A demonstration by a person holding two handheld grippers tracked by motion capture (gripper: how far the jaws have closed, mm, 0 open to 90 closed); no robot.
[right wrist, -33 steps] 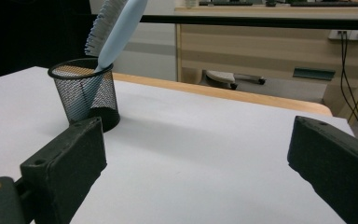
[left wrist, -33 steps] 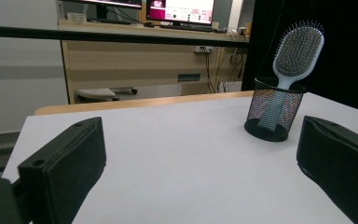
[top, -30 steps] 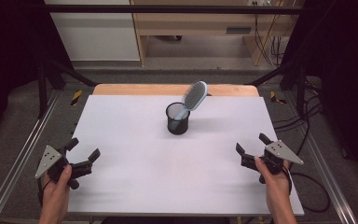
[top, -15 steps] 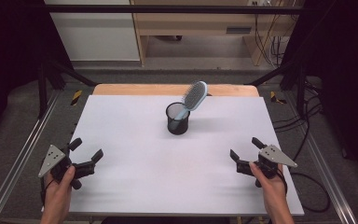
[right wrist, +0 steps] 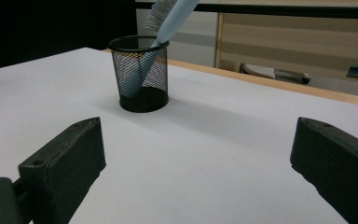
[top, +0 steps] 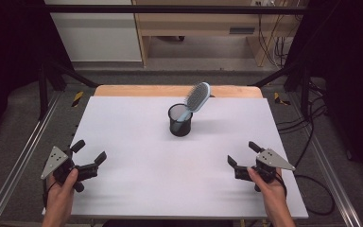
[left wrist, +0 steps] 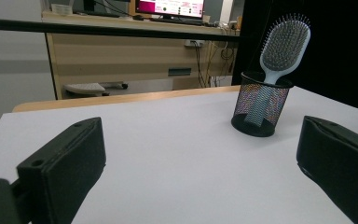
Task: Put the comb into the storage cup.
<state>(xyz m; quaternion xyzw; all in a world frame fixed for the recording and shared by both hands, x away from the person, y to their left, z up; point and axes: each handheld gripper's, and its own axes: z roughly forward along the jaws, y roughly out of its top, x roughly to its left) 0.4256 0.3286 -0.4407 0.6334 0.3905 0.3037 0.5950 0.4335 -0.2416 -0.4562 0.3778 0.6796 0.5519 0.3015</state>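
Nearest the person, both grippers sit low over the white table point(top: 137, 189), jaws spread wide and holding nothing. The left gripper point(top: 89, 158) has barely shifted over the last second; the right gripper point(top: 242, 154) has slid inward along the near edge, which suggests a reach is starting. Well ahead of both sets of jaws stands a black mesh cup point(top: 180, 120). In it a pale blue hairbrush point(top: 196, 99) stands handle-down, its head leaning out over the rim.
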